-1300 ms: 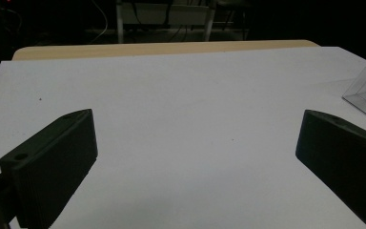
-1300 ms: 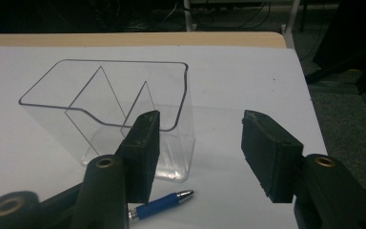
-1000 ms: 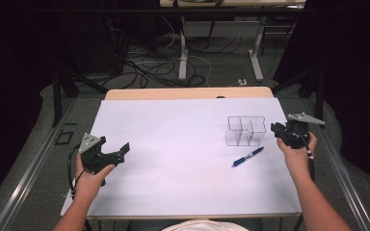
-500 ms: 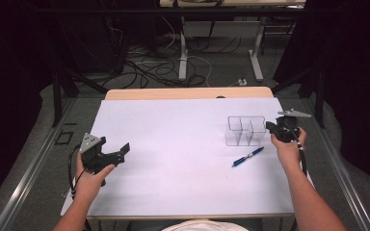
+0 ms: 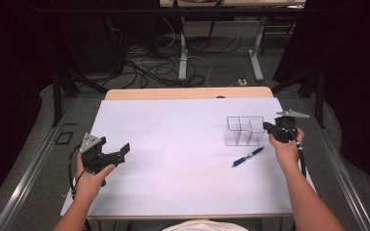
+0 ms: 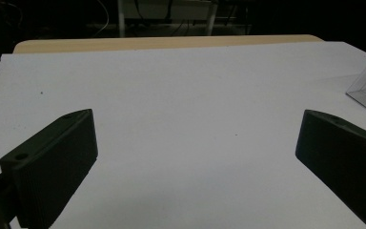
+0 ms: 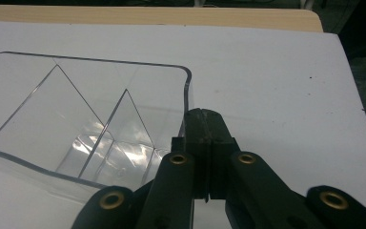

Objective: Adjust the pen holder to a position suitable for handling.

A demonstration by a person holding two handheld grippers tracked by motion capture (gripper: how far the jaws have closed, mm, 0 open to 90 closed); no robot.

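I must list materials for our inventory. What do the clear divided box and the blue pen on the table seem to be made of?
The clear divided box looks like hard transparent plastic, glossy: the white table cover shows through its walls, and its edges and dividers catch highlights. The right gripper is shut on its wall. The blue pen is probably smooth plastic, with a faint sheen; it is too small to tell for certain.

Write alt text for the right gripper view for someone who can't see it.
The right claw, jaws pressed together, is clamped on the end wall of a clear plastic organizer with dividers. The organizer stands on a white table with a wooden far edge.
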